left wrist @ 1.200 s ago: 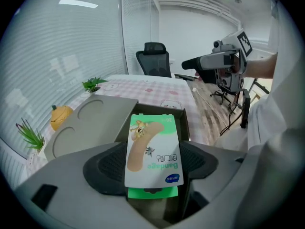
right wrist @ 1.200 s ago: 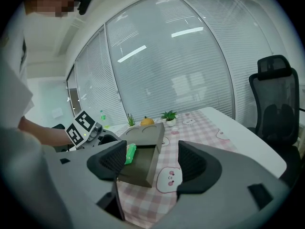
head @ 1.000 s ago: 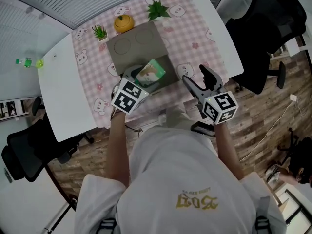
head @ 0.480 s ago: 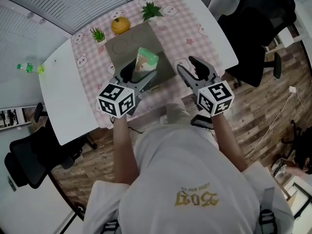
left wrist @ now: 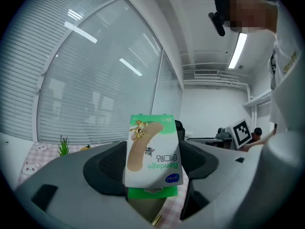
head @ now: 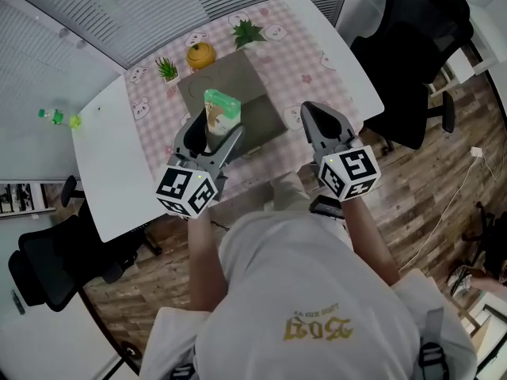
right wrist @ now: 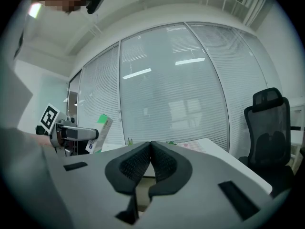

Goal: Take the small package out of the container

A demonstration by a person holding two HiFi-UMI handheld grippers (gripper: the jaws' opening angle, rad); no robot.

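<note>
A cloth [head: 305, 62] lies on the table [head: 103, 180], and the container [head: 242, 89] sits on the middle of the cloth. From the container, a pumpkin ornament [head: 201, 55] stands at 11 o'clock, one plant [head: 167, 69] at 10 and another plant [head: 247, 32] at 12, all on the cloth. The small package [head: 220, 108] sits between the jaws of the left gripper [head: 210, 142], over the container's 7 o'clock side. An office chair [head: 412, 54] stands off the table at 2 o'clock.

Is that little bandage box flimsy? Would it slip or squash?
Likely light: the left gripper holds the box by one end alone. It looks like thin card, so hard squeezing may dent it. Its smooth printed faces might slip.
</note>
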